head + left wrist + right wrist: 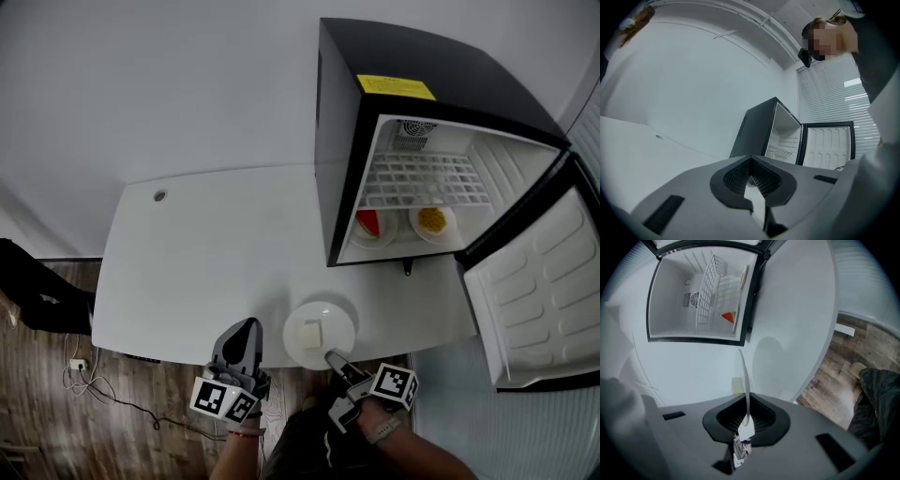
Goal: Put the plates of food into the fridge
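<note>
- Bench [206,253]: white, carries fridge.
- Fridge [347,122]: door open, two plates [414,223] inside.
- Plate [342,319]: pale food, bench edge, before fridge.
- Right gripper [333,358]: fingers clamped on plate rim.
- Left gripper [248,325]: fingers together, empty, before fridge.

I see a white counter [187,272] with a small round grommet [159,196] near its far left corner. Past its left edge is wooden floor [47,422], where a small white socket block [77,364] and thin cables [112,398] lie. Slatted window blinds [825,101] hang by the pale wall [693,93]
</note>
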A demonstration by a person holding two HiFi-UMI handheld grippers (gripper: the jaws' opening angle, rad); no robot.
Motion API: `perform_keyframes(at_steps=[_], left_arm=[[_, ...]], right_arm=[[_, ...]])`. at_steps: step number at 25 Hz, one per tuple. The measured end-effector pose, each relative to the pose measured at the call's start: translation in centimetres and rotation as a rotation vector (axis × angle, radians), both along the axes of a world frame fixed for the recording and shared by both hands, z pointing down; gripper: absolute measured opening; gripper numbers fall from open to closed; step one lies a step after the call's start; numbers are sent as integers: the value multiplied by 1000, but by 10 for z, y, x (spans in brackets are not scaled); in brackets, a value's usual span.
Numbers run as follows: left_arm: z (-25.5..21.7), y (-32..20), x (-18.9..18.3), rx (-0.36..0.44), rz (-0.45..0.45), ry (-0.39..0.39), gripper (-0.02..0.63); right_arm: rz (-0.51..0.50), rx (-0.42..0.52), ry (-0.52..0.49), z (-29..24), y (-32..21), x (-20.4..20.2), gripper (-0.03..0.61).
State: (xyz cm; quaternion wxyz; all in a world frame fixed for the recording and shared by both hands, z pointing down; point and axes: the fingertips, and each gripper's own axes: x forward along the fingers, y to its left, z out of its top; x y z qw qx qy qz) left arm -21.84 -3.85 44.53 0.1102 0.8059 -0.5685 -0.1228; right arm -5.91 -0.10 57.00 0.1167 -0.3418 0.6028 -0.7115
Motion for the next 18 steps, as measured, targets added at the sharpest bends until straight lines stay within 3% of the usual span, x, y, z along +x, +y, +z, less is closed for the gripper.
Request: perform_keyframes(at_steps=[9,18], left_arm=[[-24,-56,39,31,67,0,6],[-42,-114,67,68,84,11,6]], right_arm=[[131,63,2,-52,-53,67,17],[155,145,-14,-110,-111,103,17]])
